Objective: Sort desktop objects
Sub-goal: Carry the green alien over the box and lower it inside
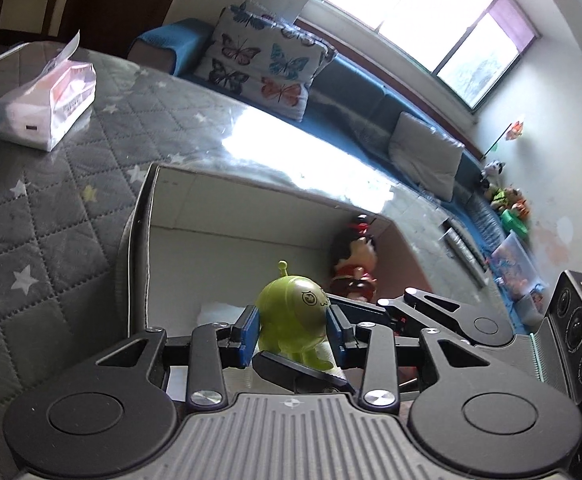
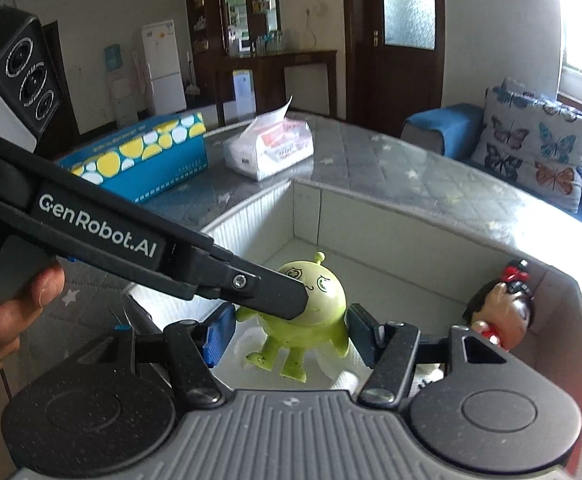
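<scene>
**A:** Left wrist view first. What are you holding?

**B:** Your left gripper is pinching the green alien toy. The blue pads sit flush on both sides of its round head. The toy is over the open box, near side. I read this as a drop-in, so it's nearly sorted.

**A:** Anything in the box already?

**B:** One red-and-black doll, leaning in the box's far right corner. Release where you are and the two likely won't collide.

**A:** Surface?

**B:** Grey quilted cloth with stars under a glossy clear cover, with strong glare just beyond the box. A tissue pack sits well beyond the box, to the left. Past the box's far side are a blue sofa, a butterfly cushion and a bright window.

**A:** Right wrist view?

**B:** Your right gripper straddles the same toy inside the box, pads wide and right at its arms. I can't tell if they press or just guard. The left finger crosses the toy's face. Your hand is left of the box.

**A:** Toy grounded?

**B:** Can't tell. Its feet are over white padding on the box floor.

**A:** Room?

**B:** A blue-and-yellow carton is beyond the box next to the tissue pack. A fridge and dark cabinets are far behind.
</scene>
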